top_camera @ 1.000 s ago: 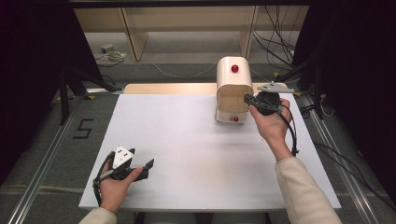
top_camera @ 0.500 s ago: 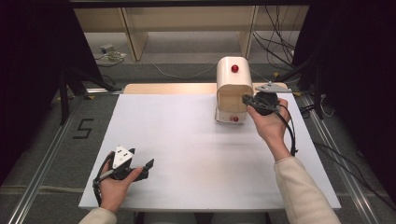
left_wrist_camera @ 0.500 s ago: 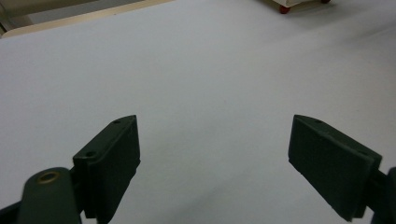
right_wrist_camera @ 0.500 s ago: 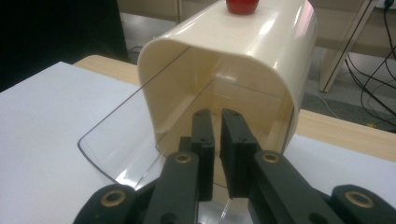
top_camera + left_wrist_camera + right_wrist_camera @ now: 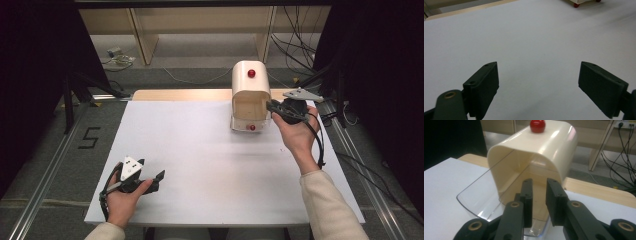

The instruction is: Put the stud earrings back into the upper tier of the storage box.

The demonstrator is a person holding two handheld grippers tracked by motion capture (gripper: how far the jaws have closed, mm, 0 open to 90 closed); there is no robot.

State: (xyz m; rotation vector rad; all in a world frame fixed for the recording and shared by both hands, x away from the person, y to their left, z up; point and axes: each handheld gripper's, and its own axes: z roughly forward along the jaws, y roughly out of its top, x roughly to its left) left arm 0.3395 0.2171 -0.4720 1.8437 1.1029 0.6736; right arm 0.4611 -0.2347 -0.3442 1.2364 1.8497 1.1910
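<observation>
A cream box [image 5: 250, 95] with a rounded top and a red knob [image 5: 251, 73] stands at the back right of the white table sheet [image 5: 190, 150]. Its clear door [image 5: 479, 200] is swung down and open at the front. My right gripper [image 5: 272, 106] is at the box's right front corner. In the right gripper view its jaws [image 5: 539, 182] stand a little apart over the clear door's rim. They have just been opening, and the pads press on nothing. My left gripper [image 5: 157, 180] rests open near the front left edge, with only bare sheet between its fingers [image 5: 539, 67].
A second red knob [image 5: 252, 127] sits low on the box's front. A strip of wooden tabletop [image 5: 175, 95] shows behind the sheet. Cables [image 5: 300, 30] hang at the back right, and metal rails run along both sides of the table.
The right gripper's jaws have parted slightly at the box's front. Both hands have stayed nearly where they were.
</observation>
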